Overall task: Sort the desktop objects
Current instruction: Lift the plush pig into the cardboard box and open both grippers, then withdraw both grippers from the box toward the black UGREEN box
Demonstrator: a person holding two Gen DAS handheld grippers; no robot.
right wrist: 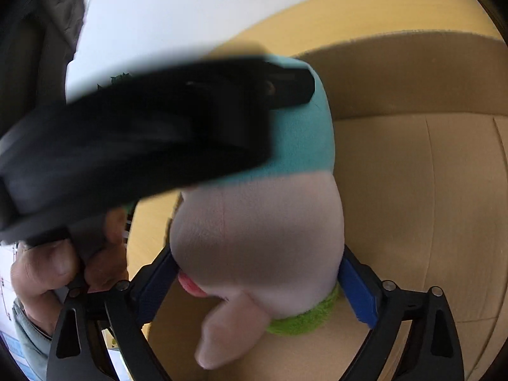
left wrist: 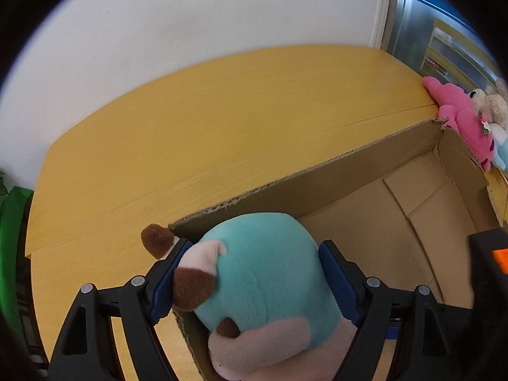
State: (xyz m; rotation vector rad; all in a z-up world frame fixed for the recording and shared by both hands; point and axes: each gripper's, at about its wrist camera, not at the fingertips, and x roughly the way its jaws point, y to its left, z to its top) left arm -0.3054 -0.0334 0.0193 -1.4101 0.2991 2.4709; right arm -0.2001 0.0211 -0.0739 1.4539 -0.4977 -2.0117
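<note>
A teal and pale pink plush toy [left wrist: 263,273] with brown ears is held by both grippers over the near corner of an open cardboard box [left wrist: 397,209]. My left gripper [left wrist: 250,282] is shut on its teal upper part, blue pads pressed on both sides. In the right wrist view my right gripper [right wrist: 257,285] is shut on the toy's pink lower body [right wrist: 260,231], beside a green fuzzy part [right wrist: 304,320]. The left gripper's black body [right wrist: 143,133] crosses that view, blurred.
The box stands on a yellow wooden table [left wrist: 206,133] against a white wall. A pink plush [left wrist: 460,117] and a beige teddy [left wrist: 492,104] lie past the box's far right corner. The box floor [right wrist: 428,206] is bare cardboard. A hand [right wrist: 57,273] grips the left handle.
</note>
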